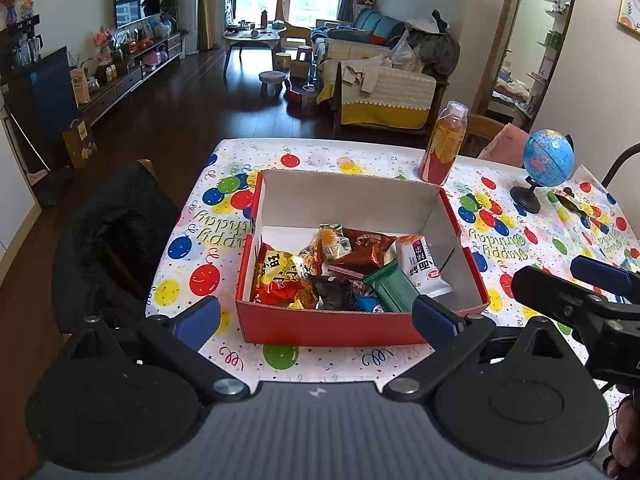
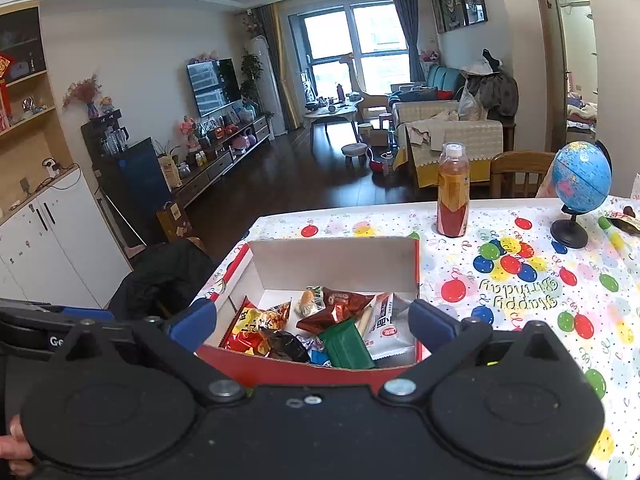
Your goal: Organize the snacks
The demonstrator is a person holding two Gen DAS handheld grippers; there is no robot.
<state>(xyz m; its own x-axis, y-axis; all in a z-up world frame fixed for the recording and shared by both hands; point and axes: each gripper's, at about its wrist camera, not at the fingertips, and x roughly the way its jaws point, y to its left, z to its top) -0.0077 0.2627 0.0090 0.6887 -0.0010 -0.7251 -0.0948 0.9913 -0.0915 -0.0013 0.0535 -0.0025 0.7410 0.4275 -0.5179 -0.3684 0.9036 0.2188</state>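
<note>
Currently, working from the table's left edge to its right, we list:

Left gripper (image 1: 316, 314): jaws spread wide, nothing between them, hovering at the near edge of the table in front of the box.

Red box (image 1: 328, 326): open-topped, white inside, standing near the table's left edge on the balloon-print tablecloth (image 1: 192, 248). Contents, left to right: yellow-red packet (image 1: 280, 276), dark wrapper (image 1: 334, 292), brown packet (image 1: 366, 250), green packet (image 1: 390, 286), white packet (image 1: 422, 266). All lie loosely heaped toward the near wall.

Right gripper (image 2: 312, 322): jaws likewise apart and empty, poised over the box's near wall.

Orange bottle (image 1: 442, 142): upright, just beyond the box's far right corner.

Globe (image 1: 548, 158): on its stand near the far right corner.

Stray wrapped snack (image 1: 572, 202): on the cloth beside the globe's base, apparently not yet collected.

Risks, as we judge them: reaching for the stray snack could knock over the globe or the tall bottle; a fingertip catching the light box wall could drag or tip it.
</note>
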